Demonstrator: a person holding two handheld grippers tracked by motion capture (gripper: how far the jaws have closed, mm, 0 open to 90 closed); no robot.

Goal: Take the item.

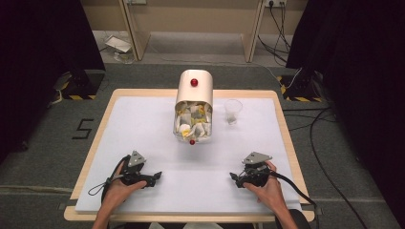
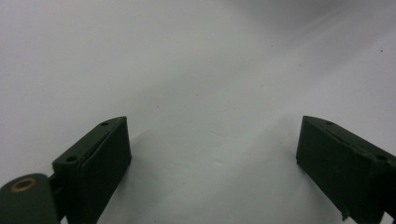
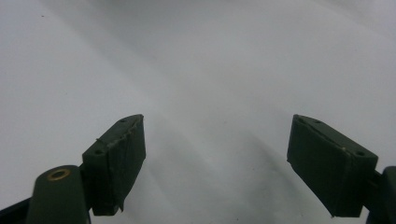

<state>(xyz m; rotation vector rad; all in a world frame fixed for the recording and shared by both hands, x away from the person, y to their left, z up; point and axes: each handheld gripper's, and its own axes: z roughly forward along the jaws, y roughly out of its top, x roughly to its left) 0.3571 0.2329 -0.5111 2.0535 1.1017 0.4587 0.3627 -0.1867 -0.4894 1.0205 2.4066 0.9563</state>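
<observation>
A cream container with a red knob stands at the back middle of the table, its clear front part full of white and yellow sachets. To its right stands a small clear cup. My left gripper rests on the white mat near the front left, jaws wide apart with nothing between them, pointing right. My right gripper rests at the front right, pointing left, also open and empty. In the left gripper view my left gripper faces bare mat; in the right gripper view my right gripper does too.
The white mat covers a wooden table. Cables trail on the floor to the right, and dark curtains hang at both sides. A wooden frame stands on the floor behind the table.
</observation>
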